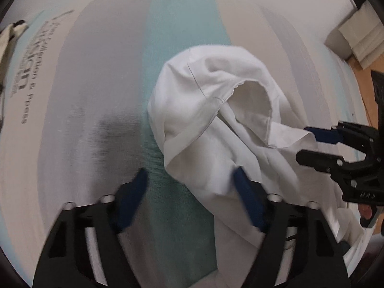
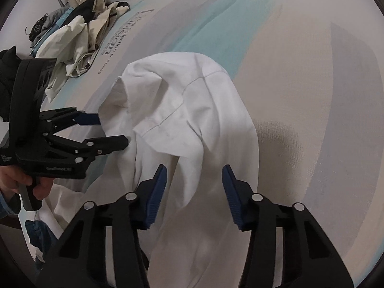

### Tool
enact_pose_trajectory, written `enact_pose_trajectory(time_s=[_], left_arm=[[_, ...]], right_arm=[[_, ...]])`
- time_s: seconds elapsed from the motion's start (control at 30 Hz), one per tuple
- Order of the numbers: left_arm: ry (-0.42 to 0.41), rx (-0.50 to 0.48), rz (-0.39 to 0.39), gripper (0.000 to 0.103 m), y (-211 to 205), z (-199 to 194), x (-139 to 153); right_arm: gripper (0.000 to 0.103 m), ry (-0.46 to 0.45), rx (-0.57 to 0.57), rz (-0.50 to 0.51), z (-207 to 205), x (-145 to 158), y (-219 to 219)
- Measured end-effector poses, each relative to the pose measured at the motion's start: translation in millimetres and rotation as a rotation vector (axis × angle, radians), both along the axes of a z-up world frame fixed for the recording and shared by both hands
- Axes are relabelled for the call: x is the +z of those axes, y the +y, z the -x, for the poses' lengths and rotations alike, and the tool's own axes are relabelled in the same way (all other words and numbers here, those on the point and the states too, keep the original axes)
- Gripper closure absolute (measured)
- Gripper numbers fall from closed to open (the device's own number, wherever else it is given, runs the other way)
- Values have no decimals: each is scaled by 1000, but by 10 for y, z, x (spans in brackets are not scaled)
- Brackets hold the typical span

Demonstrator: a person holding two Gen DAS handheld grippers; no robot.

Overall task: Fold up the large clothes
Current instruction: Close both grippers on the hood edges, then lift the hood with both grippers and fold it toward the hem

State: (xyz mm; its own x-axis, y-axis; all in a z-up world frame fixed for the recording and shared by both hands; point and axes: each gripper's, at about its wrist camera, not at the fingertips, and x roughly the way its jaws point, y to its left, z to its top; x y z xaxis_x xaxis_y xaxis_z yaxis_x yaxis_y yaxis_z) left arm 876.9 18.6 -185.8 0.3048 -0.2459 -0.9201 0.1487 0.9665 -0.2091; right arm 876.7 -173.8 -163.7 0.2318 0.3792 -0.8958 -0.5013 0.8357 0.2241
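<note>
Firstly, left wrist view: the left gripper (image 1: 189, 182) stands open, its blue pads spread, one pad touching the crumpled white shirt (image 1: 211, 110) heaped on the striped cloth (image 1: 100, 91) covering the worktop; the right gripper (image 1: 306, 141) enters from the right, open, its upper pad at a shirt edge. Right wrist view: the right gripper (image 2: 194, 182) is open above the shirt (image 2: 187, 110); the left gripper (image 2: 112, 129), open, meets the shirt's left edge; a pile of clothes (image 2: 79, 38) lies well apart
</note>
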Motion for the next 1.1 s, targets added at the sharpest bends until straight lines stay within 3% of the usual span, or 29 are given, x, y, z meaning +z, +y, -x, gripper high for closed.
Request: enact_pose_trajectory(time_s=[0.1,0.3,0.4,0.47,0.53,0.63,0.83,1.1], left_arm=[[1,-26,11,48,-4,-53,-67],[-17,-44,-8,43,-5,-179,-122],[-16,-34,-12,43,31,-258,-139],[-14,-28,-13,55,32,-270,-136],[-5,-26,-41,80,37,-269,-147],[-20,-27,-45,95,26,-169,-117],[-83,-47,-71,100,-27,-24,54],[-195,-82,-134,101,-230,215,509]], right_arm=[[62,13,5,7,-56,-79,19],[62,60,-18,-31,-179,-191,-1],[74,86,-29,-43,-252,-219,-22],[82,98,-31,-53,-286,-221,-27],[92,109,-18,-52,-294,-222,-13],[98,116,-19,-50,-281,-215,-22],[101,81,-43,-37,-224,-80,-102],[101,-37,-102,-33,37,401,-406]])
